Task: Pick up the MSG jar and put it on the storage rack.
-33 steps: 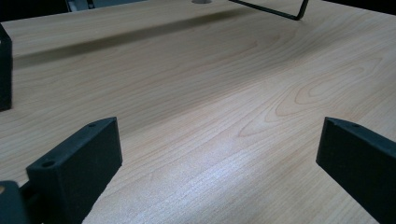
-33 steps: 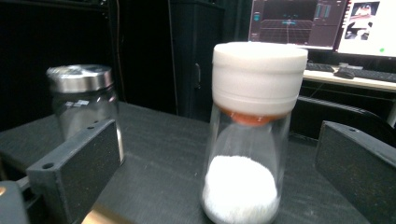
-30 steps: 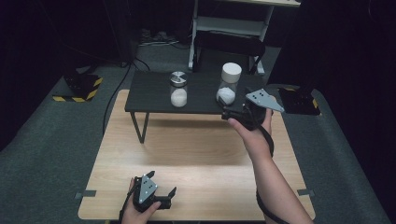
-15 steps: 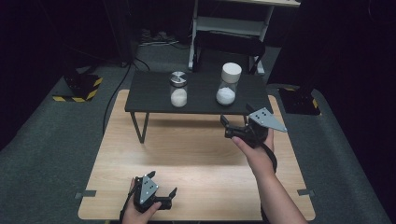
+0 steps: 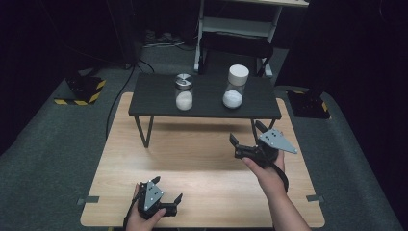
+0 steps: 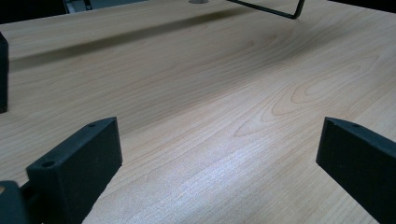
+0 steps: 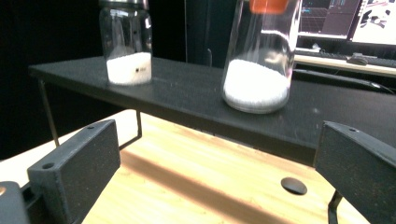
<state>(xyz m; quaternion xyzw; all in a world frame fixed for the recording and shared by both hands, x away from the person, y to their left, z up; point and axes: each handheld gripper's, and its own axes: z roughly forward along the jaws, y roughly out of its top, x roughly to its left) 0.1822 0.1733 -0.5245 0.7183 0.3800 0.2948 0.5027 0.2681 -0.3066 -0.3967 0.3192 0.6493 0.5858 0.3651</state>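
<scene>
Hidden or cut off: showing as black blocks at the bottom corners of both gripper views, fingers [image 6: 74,172] with tips only partly in frame; cutting off the top of the tall jar [image 7: 261,56] in the right gripper view, with an orange blur at the upper edge too vague to name; blurring the screens and keyboard behind the shelf.

Left gripper [image 5: 167,192]: resting low at the near left of the wooden bench [image 5: 202,159], held by the left hand [image 5: 144,219]; fingers standing wide apart with bare wood between them.

Right gripper [image 5: 246,137]: hovering over the right part of the bench in the right hand [image 5: 264,175], just in front of the black shelf [image 5: 159,96], grey plate on top; fingers [image 7: 77,168] spread wide, gripping nothing; pointing toward the shelf and the tall jar.

Black shelf: standing on thin legs at the far end of the bench, long axis running left to right.

Tall jar [image 5: 235,86]: standing upright on the right half of the shelf, white cap on top, white granules filling the bottom part.

Short jar [image 5: 184,91]: standing upright on the shelf left of the tall jar, well apart from it, metal lid on top, white powder low inside.
</scene>
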